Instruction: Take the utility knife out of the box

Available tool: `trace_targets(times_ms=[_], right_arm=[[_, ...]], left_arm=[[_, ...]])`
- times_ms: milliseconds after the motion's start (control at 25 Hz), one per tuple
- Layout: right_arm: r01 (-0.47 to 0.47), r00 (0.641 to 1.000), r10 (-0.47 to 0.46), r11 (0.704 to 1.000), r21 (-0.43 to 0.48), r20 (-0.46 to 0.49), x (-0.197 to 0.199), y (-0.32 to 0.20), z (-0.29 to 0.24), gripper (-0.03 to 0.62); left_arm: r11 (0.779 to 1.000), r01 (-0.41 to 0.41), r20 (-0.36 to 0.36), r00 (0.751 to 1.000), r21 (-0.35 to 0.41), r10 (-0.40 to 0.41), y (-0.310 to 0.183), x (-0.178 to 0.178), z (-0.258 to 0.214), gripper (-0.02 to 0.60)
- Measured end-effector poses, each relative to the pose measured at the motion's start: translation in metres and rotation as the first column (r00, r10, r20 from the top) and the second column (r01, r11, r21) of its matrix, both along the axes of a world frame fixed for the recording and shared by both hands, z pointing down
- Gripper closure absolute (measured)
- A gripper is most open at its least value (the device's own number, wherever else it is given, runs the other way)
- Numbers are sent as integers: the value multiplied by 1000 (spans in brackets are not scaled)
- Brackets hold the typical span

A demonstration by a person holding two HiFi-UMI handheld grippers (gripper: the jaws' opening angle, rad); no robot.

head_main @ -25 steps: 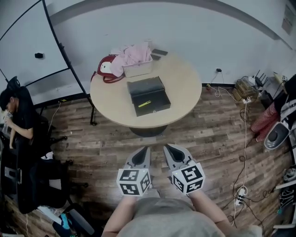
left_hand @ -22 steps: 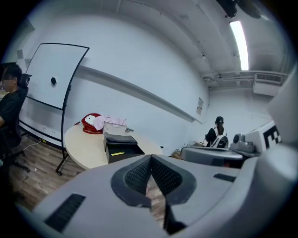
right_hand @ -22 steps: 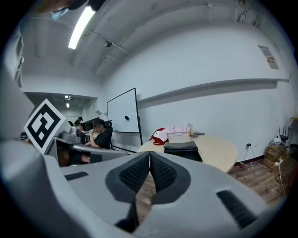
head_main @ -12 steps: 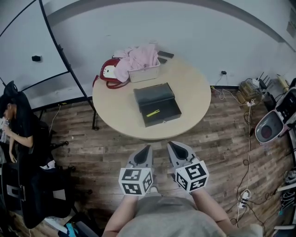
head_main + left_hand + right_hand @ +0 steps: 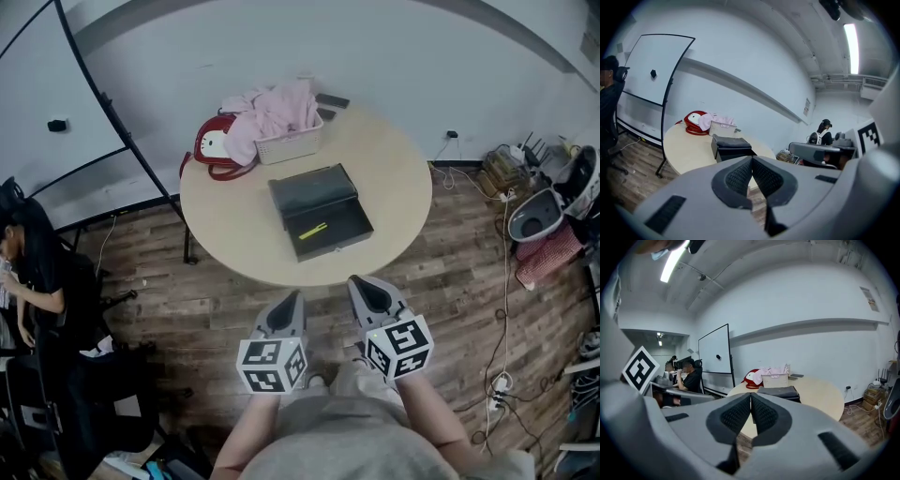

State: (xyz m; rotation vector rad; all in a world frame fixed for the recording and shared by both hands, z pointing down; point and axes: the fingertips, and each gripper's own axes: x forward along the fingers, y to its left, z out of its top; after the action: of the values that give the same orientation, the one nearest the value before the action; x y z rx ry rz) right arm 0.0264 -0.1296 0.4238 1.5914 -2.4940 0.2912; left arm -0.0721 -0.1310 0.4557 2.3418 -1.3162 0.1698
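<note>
Table looms nearer, left gripper and right gripper closed, empty; only head view shows utility knife.

Pink cloth drapes a basket beside perhaps a red bag.

No legible text anywhere; wall notice perhaps printed, too small for reading.

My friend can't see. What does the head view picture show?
An open black rectangular box holding a yellow utility knife sits on a round beige table. Below it, over the wooden floor, the grey left tool and right tool are both shut and empty.
</note>
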Motion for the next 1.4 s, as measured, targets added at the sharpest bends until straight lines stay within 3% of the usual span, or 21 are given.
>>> trace_targets(times_ms=[360,880,1400], right_arm=[[44,998,-43,999,3,-48,15,-41,5,592],[217,970,-218,976,-19,-110,24,-137,10,592],[424,879,-436,900,-99,-193,18,-209,44,592]], left_arm=[[999,36,5,999,-21,-36,-35,3,12,578],[984,174,17,985,-47,-173,-123,12,15,578],[943,325,27,946,-69,-324,-178,15,25,578]])
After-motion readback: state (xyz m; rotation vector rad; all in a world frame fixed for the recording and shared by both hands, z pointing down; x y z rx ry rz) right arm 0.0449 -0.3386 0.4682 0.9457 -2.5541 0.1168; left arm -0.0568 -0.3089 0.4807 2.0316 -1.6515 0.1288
